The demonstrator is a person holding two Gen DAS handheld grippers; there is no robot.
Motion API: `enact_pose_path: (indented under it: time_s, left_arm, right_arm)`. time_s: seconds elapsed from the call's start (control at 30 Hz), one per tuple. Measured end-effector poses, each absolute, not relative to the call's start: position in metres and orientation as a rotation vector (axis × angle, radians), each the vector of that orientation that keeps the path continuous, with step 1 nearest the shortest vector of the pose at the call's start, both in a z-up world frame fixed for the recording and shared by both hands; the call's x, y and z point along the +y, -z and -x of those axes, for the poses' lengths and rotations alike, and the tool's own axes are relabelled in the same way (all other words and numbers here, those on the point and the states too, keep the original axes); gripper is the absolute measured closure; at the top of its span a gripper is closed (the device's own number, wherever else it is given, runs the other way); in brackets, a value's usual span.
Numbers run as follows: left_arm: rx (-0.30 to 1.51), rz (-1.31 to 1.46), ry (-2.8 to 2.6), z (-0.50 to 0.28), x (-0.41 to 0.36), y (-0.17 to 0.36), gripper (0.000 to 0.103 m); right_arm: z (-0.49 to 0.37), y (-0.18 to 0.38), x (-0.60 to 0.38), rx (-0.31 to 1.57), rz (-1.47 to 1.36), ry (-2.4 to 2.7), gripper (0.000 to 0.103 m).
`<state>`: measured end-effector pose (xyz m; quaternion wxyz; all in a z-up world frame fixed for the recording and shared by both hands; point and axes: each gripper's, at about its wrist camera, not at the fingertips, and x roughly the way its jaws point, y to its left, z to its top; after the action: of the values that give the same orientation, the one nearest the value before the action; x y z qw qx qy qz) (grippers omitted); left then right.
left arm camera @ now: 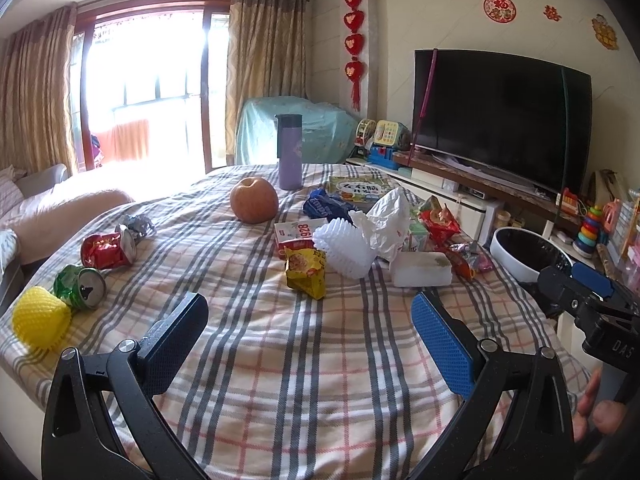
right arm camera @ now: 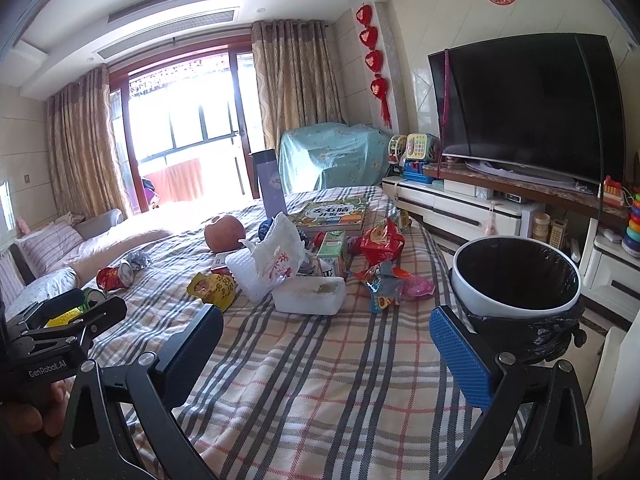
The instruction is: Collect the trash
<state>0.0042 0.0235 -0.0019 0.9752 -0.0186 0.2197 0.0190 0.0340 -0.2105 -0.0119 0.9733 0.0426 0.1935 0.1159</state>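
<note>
Left fingers: left gripper [left arm camera: 310, 326] spread wide, nothing between its pads, hovering over bare plaid cloth [left arm camera: 280, 360].
Right fingers: right gripper [right arm camera: 326, 340] likewise spread and empty, above the cloth's near right part.
Trash look: crumpled yellow snack bag [left arm camera: 306, 268], white foam net [left arm camera: 346, 250], white plastic bag [left arm camera: 386, 220], dirty white foam tray [right arm camera: 310, 294], red wrapper [right arm camera: 380, 242], all heaped mid-table.
Trash at left edge: crushed red can [left arm camera: 108, 250], crushed green can [left arm camera: 80, 288], yellow foam net [left arm camera: 40, 318].
Bin: white, black-lined trash bin [right arm camera: 516, 276] just beside the table's right edge.
Open room: near half of the cloth is bare; an apple [left arm camera: 254, 200] and purple bottle [left arm camera: 290, 152] stand farther back.
</note>
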Motion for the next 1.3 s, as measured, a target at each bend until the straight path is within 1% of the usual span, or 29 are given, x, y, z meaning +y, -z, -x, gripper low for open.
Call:
enact_pose_path:
  time_s: [0.43, 0.83, 0.9, 1.0, 1.07, 1.13, 1.3]
  left_arm:
    - [0.502, 0.029, -0.046, -0.034, 0.030, 0.015, 0.000]
    - [0.610, 0.073, -0.059, -0.089, 0.047, 0.036, 0.000]
    - [0.629, 0.077, -0.059, -0.099, 0.048, 0.039, 0.001]
    - [0.659, 0.073, -0.059, -0.115, 0.047, 0.043, 0.004]
    - [0.680, 0.070, -0.058, -0.128, 0.047, 0.047, 0.007]
    - [0.700, 0.069, -0.055, -0.139, 0.047, 0.051, 0.009]
    - [0.756, 0.087, -0.035, -0.163, 0.047, 0.061, 0.015]
  right_arm:
    - [-0.061, 0.016, -0.210, 0.454, -0.102, -0.252, 0.000]
    - [-0.109, 0.038, -0.205, 0.601, -0.132, -0.293, 0.001]
    - [-0.117, 0.042, -0.204, 0.625, -0.131, -0.290, 0.004]
    - [-0.130, 0.046, -0.201, 0.660, -0.133, -0.294, 0.011]
    - [-0.139, 0.050, -0.199, 0.684, -0.128, -0.298, 0.019]
    - [-0.150, 0.054, -0.197, 0.711, -0.124, -0.303, 0.024]
    - [-0.172, 0.063, -0.193, 0.759, -0.136, -0.318, 0.030]
